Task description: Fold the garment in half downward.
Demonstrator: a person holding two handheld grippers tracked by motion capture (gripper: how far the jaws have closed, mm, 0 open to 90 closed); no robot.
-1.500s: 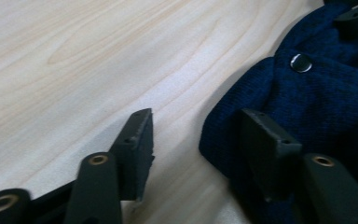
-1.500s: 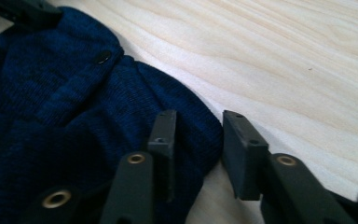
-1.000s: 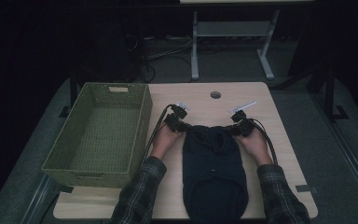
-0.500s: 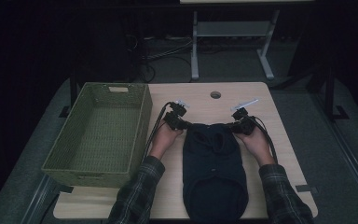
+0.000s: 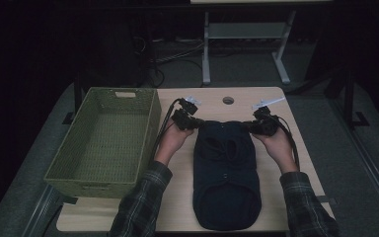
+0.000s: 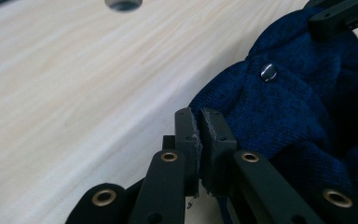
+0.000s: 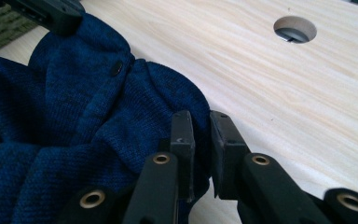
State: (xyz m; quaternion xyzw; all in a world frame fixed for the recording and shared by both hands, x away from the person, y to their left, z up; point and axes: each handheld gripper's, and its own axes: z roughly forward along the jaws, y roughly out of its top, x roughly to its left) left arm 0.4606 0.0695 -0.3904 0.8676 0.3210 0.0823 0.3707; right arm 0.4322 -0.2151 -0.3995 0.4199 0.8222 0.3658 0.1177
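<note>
A: Start at the left gripper (image 6: 200, 126). What have its jaws got?

B: They stand almost together, with only a thin edge of the dark blue knit sweater (image 6: 284, 107) pinched between the pads. The bulk of the cloth lies just to the right of those jaws, and a small metal snap (image 6: 268, 72) sits a little beyond the tips.

A: And the right gripper (image 7: 200, 126)?

B: Much the same. Its jaws are nearly closed on a fold of the same sweater (image 7: 74, 140), the knit bunching up on the left of the jaws, with a dark button (image 7: 117, 68) farther out past them.

A: So where is the garment as a whole?

B: From the high view the sweater (image 5: 226, 177) lies on the wooden table (image 5: 177, 207), its far end stretched between the two grippers, the left one (image 5: 193, 124) and the right one (image 5: 252, 127), the rest trailing back toward the person. Beyond the left jaws' outer side stands the green woven basket (image 5: 59, 174), empty.

A: What might go wrong?

B: I'd judge both holds shallow. Each bites only the hem, so the weight of the hanging knit could drag it out of one pair of jaws, and the sweater would swing off lopsided from the other. Pulling the hands apart could stretch the knit or pop a fastener. Farther out, the cable hole (image 5: 228, 100) in the table could catch loose fabric.
</note>
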